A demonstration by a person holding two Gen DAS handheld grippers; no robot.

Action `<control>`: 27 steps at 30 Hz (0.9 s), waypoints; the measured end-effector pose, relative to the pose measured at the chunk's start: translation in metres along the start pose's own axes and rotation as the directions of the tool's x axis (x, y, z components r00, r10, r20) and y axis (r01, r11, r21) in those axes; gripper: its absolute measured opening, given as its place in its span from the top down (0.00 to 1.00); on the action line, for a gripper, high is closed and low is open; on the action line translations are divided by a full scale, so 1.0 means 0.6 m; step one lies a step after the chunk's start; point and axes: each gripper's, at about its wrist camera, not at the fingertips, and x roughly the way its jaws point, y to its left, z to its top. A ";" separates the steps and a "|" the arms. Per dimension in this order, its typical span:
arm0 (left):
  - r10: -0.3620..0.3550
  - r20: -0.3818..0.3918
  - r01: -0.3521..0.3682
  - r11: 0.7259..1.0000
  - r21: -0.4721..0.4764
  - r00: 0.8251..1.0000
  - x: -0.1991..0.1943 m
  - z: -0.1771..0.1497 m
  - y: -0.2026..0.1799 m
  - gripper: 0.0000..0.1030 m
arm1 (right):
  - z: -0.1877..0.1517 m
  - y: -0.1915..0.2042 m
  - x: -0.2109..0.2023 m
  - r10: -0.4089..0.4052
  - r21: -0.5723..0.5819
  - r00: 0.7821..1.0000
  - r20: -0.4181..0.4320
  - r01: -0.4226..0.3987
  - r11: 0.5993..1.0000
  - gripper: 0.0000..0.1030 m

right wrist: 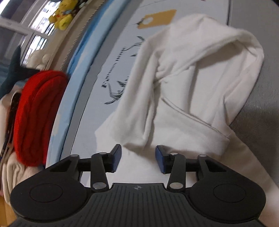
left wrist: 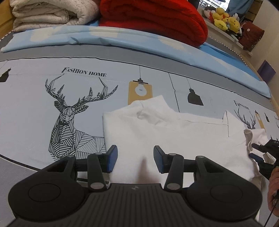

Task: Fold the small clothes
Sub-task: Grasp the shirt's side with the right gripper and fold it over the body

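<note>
A small white garment [left wrist: 174, 136] lies partly folded on the printed bed sheet [left wrist: 34, 108]. In the left wrist view my left gripper [left wrist: 135, 153] hovers open over the garment's near left part, with nothing between its blue pads. At the right edge of that view my right gripper [left wrist: 253, 150], held by a hand [left wrist: 274, 188], sits beside a bunched flap of the cloth. The right wrist view is rolled sideways. There the white garment [right wrist: 191, 90] shows a loose doubled-over fold, and my right gripper [right wrist: 138, 152] stands open just short of the fold's edge, its pads not pressing on cloth.
A red blanket [left wrist: 157, 19] and a cream quilt [left wrist: 48, 14] are stacked at the far side of the bed on a light blue cover [left wrist: 122, 41]. Yellow plush toys [left wrist: 225, 19] sit on a ledge at the back right.
</note>
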 end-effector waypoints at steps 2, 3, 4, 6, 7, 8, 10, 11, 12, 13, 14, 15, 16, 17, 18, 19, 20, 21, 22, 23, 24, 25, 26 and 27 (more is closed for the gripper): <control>-0.005 -0.004 0.005 1.000 -0.001 1.000 0.004 0.002 -0.003 0.51 | 0.001 -0.004 -0.002 0.015 0.023 1.000 0.004 -0.015 1.000 0.85; -0.009 -0.004 0.009 1.000 -0.001 1.000 0.004 0.002 -0.005 0.51 | 0.002 -0.004 -0.003 0.019 0.025 1.000 0.011 -0.019 1.000 0.93; -0.013 -0.003 0.013 1.000 0.000 1.000 0.004 0.002 -0.006 0.51 | 0.000 -0.003 -0.008 0.023 0.018 1.000 0.022 -0.023 1.000 0.94; -0.018 0.000 0.018 1.000 0.003 1.000 0.000 0.002 -0.008 0.51 | -0.005 0.009 -0.020 0.036 -0.013 0.998 0.058 -0.035 0.999 0.97; -0.020 0.004 0.020 1.000 0.003 1.000 -0.003 0.002 -0.008 0.51 | -0.012 0.018 -0.028 0.049 -0.033 0.996 0.074 -0.047 0.998 0.97; -0.020 0.007 0.020 1.000 0.004 1.000 -0.006 0.002 -0.007 0.51 | -0.022 0.032 -0.035 0.070 -0.054 0.994 0.081 -0.066 0.996 0.97; -0.015 0.014 0.015 1.000 0.003 1.000 -0.011 0.002 -0.004 0.51 | -0.056 0.065 -0.053 0.132 -0.095 0.989 0.062 -0.126 0.987 0.97; -0.010 0.016 0.010 1.000 -0.001 1.000 -0.014 0.002 0.000 0.51 | -0.076 0.079 -0.059 0.175 -0.110 0.984 0.043 -0.170 0.979 0.97; -0.004 0.019 0.005 1.000 -0.007 1.000 -0.016 0.002 0.003 0.51 | -0.104 0.098 -0.070 0.238 -0.127 0.971 0.008 -0.235 0.964 0.97; 0.000 0.021 0.000 1.000 -0.013 1.000 -0.018 0.002 0.007 0.51 | -0.135 0.111 -0.081 0.299 -0.137 0.954 -0.031 -0.301 0.944 0.97; 0.003 0.023 -0.002 1.000 -0.021 1.000 -0.020 0.002 0.010 0.51 | -0.165 0.125 -0.090 0.363 -0.139 0.928 -0.080 -0.371 0.918 0.97; 0.004 0.026 -0.003 1.000 -0.030 1.000 -0.022 0.002 0.013 0.51 | -0.201 0.139 -0.094 0.430 -0.133 0.890 -0.154 -0.450 0.883 0.97; 0.002 0.026 -0.001 0.999 -0.040 1.000 -0.023 0.002 0.016 0.51 | -0.226 0.151 -0.091 0.457 -0.126 0.860 -0.228 -0.491 0.862 0.97; -0.001 0.024 0.002 0.999 -0.049 1.000 -0.023 0.002 0.018 0.51 | -0.255 0.160 -0.083 0.456 -0.119 0.830 -0.323 -0.513 0.850 0.94; -0.004 0.021 0.005 0.998 -0.056 1.000 -0.024 0.001 0.021 0.51 | -0.288 0.166 -0.070 0.410 -0.123 0.808 -0.423 -0.500 0.857 0.93; -0.007 0.018 0.009 0.998 -0.065 1.000 -0.023 0.001 0.022 0.51 | -0.308 0.167 -0.062 0.359 -0.140 0.808 -0.467 -0.469 0.872 0.93; -0.013 0.013 0.014 0.997 -0.075 1.000 -0.022 0.000 0.024 0.51 | -0.329 0.165 -0.057 0.268 -0.191 0.825 -0.498 -0.406 0.894 0.93; -0.021 0.008 0.021 0.996 -0.085 1.000 -0.021 0.000 0.026 0.51 | -0.343 0.162 -0.056 0.184 -0.252 0.840 -0.510 -0.351 0.902 0.91; -0.033 0.002 0.033 0.995 -0.097 0.999 -0.019 -0.001 0.027 0.51 | -0.348 0.159 -0.054 0.123 -0.301 0.852 -0.508 -0.310 0.902 0.89; -0.047 -0.006 0.046 0.993 -0.111 0.999 -0.016 -0.002 0.029 0.51 | -0.352 0.155 -0.056 0.059 -0.353 0.867 -0.495 -0.263 0.898 0.85; -0.065 -0.012 0.063 0.990 -0.128 0.998 -0.013 -0.003 0.030 0.53 | -0.350 0.153 -0.060 0.003 -0.404 0.881 -0.473 -0.220 0.888 0.82; -0.088 -0.020 0.084 0.986 -0.147 0.996 -0.010 -0.004 0.032 0.53 | -0.344 0.154 -0.061 -0.025 -0.432 0.891 -0.453 -0.195 0.881 0.81; -0.116 -0.029 0.110 0.979 -0.170 0.993 -0.006 -0.005 0.033 0.54 | -0.337 0.152 -0.069 -0.034 -0.448 0.902 -0.430 -0.180 0.876 0.81; -0.138 -0.035 0.129 0.974 -0.184 0.990 -0.002 -0.007 0.033 0.58 | -0.323 0.155 -0.073 -0.029 -0.454 0.914 -0.404 -0.173 0.874 0.81</control>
